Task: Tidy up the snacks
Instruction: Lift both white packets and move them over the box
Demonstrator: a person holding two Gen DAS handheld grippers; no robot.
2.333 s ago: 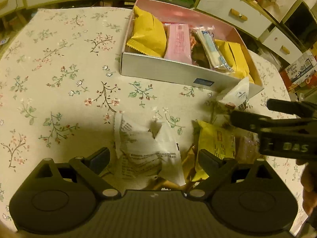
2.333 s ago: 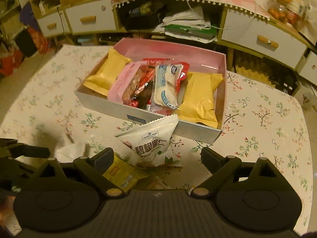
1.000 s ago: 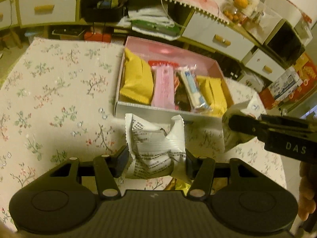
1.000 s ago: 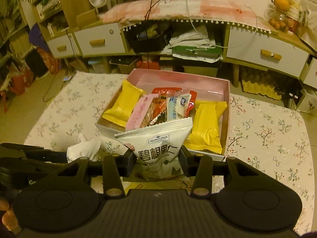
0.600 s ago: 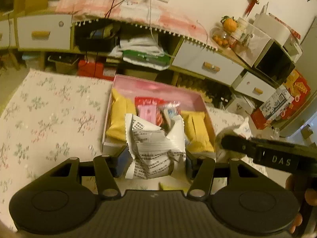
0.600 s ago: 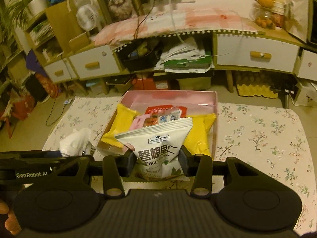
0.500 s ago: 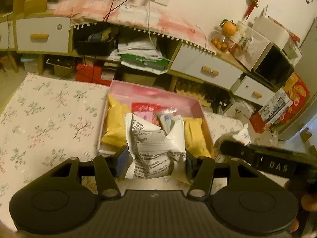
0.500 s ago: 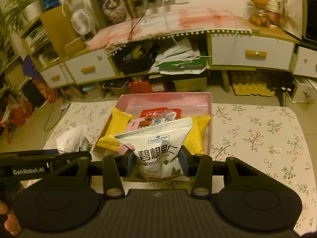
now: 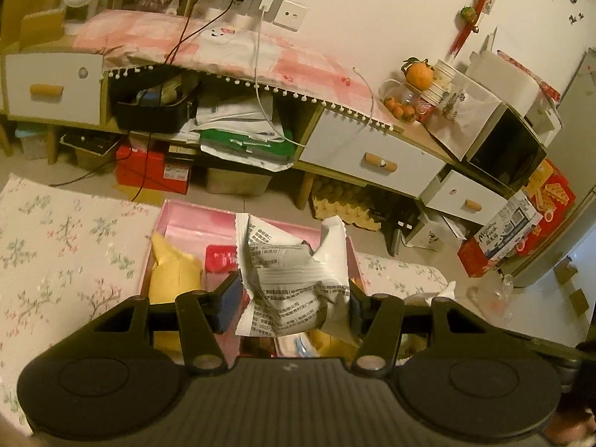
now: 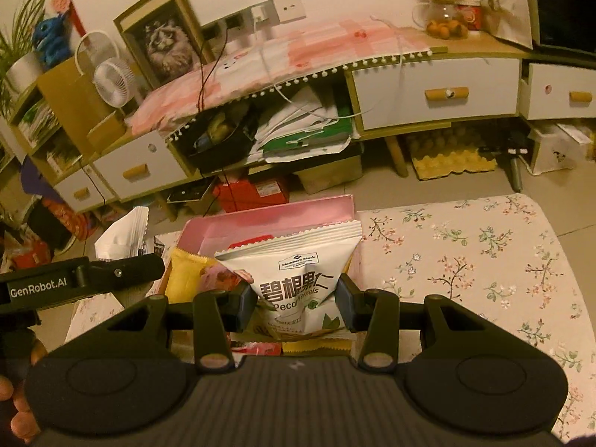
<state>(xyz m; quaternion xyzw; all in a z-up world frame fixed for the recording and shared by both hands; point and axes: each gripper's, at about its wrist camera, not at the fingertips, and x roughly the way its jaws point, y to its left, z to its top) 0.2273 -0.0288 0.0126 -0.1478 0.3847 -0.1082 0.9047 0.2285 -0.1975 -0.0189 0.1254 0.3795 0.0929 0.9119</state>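
Packets fill both my grips: the left gripper (image 9: 292, 303) is clamped on a crumpled white packet (image 9: 290, 275) with its printed back toward me, and the right gripper (image 10: 296, 303) pinches a white pecan pouch (image 10: 298, 279) low down, its sealed top edge pointing far. Below and just beyond both sets of fingers lies the pink box (image 10: 268, 219) on the flowered tablecloth (image 10: 465, 260), with a yellow packet (image 9: 175, 268) at its left end and a red one (image 9: 221, 257) beside it. What matters is that each pouch hangs over the box's near half, long axis running near to far. I judge the right one sits over the fuller right end, so I'd lower the left first, carefully
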